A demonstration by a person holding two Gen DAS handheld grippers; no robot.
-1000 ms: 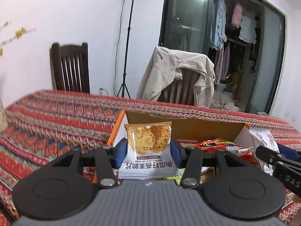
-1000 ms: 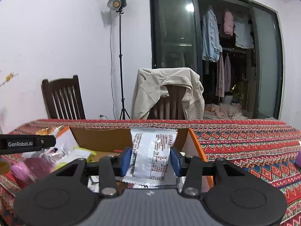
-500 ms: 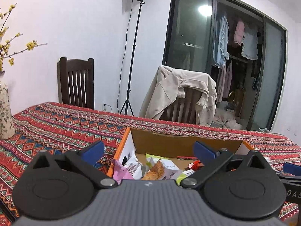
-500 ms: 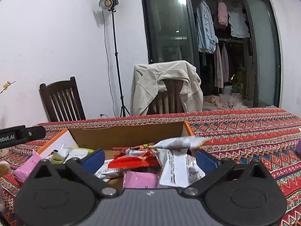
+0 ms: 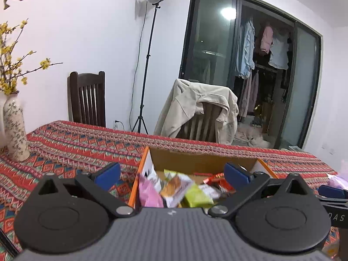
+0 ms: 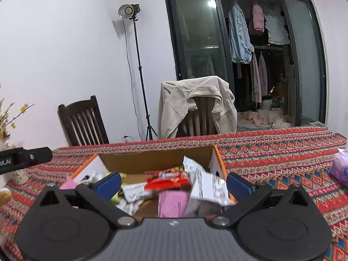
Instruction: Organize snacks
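Observation:
An open cardboard box with orange edges stands on the patterned tablecloth and holds several snack packets. My left gripper is open and empty above the box's left part, over a cracker packet, a pink packet and a green packet. My right gripper is open and empty above the same box, over a red packet, a white packet and a pink packet.
A flowered vase stands on the table at the left. A lilac pack lies on the cloth at the right. Two chairs, one with a beige jacket, and a light stand are behind the table.
Both grippers opened and let go of their packets, the cracker packet on the left and the white packet on the right. The packets fell into the box. Both grippers then rose a little.

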